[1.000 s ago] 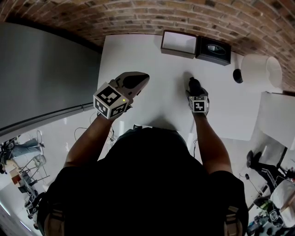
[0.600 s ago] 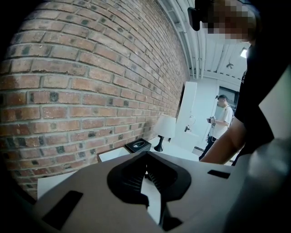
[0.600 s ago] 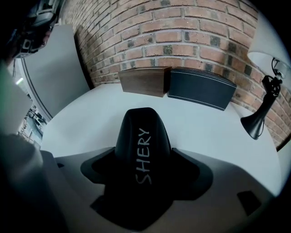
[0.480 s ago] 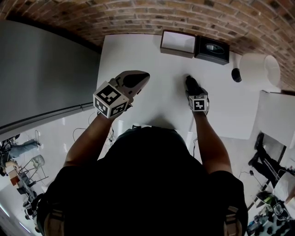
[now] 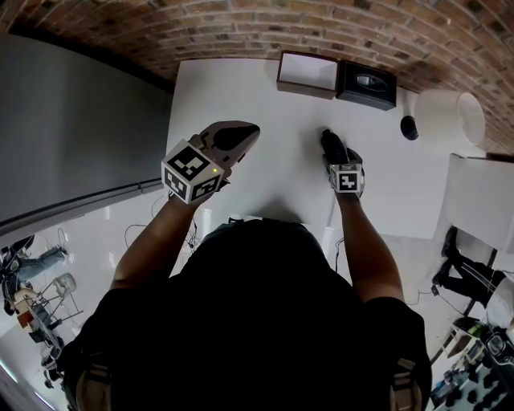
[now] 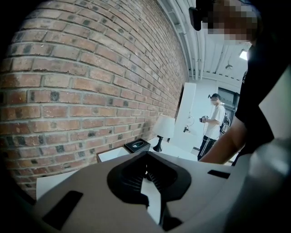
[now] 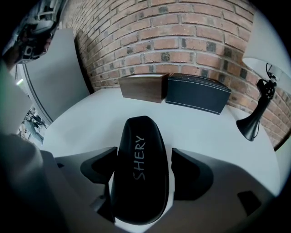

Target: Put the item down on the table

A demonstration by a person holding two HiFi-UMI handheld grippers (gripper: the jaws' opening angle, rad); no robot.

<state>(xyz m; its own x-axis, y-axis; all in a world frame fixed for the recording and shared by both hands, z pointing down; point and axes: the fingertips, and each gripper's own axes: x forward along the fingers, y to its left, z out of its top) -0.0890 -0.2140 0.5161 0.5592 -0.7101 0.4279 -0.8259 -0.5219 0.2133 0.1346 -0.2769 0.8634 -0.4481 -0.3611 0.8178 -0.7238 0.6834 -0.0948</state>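
Right claw (image 7: 144, 159) is down low over the white desk (image 5: 265, 104), and between its jaws sits the case (image 7: 138, 136): a smooth, matt black oblong with rounded ends and pale "SHERY" lettering along its domed top. The left jaw is right up against the case's side. On the other side, a thin strip of white desk shows between the case and the right jaw, so the jaws stand apart around it, not pinching. The case lies lengthwise, nose toward the desk's far edge, a little right of the desk's middle and near its front edge.

At that far edge, against the rough brick wall (image 5: 241, 24), two boxes stand side by side and touching: a brown wooden box (image 5: 307, 72) with a pale top, and a black box (image 5: 367, 83) with an oval slot. By the far right corner there's a lamp (image 5: 450, 116) with a white drum shade.

Over on the left, the left claw (image 6: 145, 175) hangs above the desk's left half, ribbed dark pads meeting at the tips, nothing between them.
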